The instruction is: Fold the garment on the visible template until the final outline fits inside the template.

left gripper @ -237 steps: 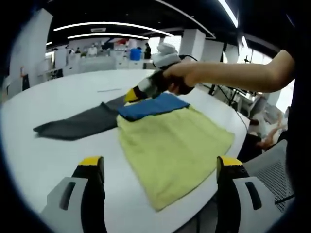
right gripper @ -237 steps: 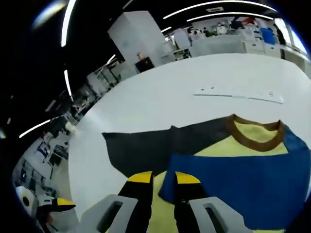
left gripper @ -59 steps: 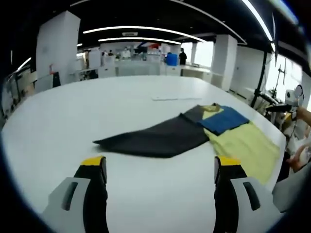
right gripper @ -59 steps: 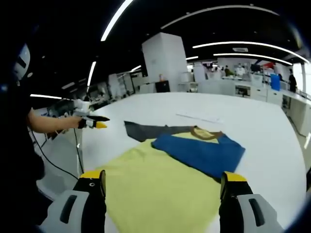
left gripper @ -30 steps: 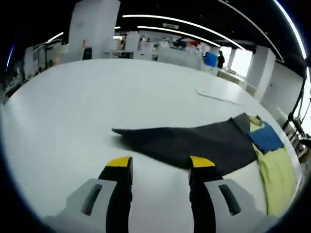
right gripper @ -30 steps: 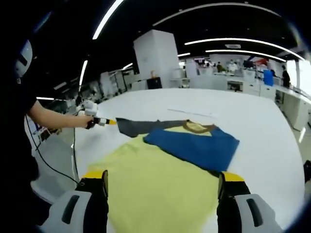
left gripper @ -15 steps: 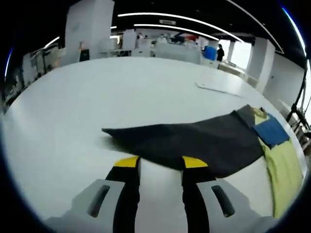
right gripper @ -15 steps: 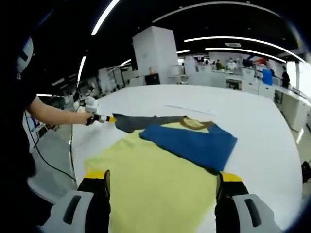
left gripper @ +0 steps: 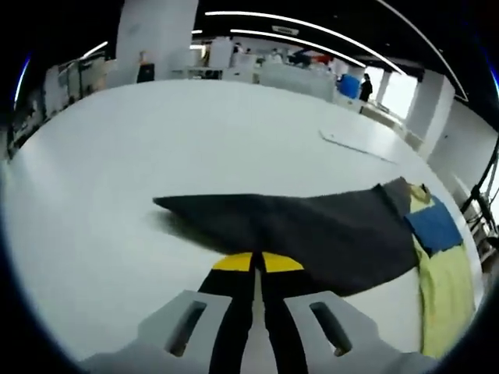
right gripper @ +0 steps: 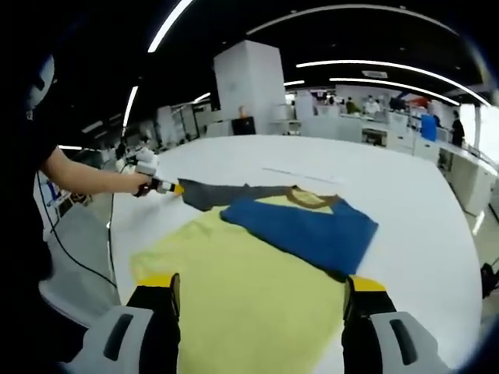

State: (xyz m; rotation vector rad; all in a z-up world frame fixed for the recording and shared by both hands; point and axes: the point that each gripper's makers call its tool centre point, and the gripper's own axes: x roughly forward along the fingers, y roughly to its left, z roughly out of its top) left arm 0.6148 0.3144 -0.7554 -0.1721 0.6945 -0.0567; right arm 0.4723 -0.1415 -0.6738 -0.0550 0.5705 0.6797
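Large round white table (left gripper: 117,148), yellow garment (right gripper: 257,288) with blue and grey sleeves spread flat, thin white strip (left gripper: 360,146) beyond it

Open hall, white pillar (right gripper: 248,84), curved ceiling light strips (right gripper: 366,64), distant desks (left gripper: 296,78).

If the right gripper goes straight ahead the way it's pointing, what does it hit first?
Most likely the yellow body of the garment, which lies directly ahead between the open right gripper's jaws; its height above the cloth is unclear.

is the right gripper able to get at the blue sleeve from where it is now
Probably yes: the right gripper hangs open over the yellow body, and the folded blue sleeve lies just ahead on top, nothing between. The left gripper is off at the grey sleeve.
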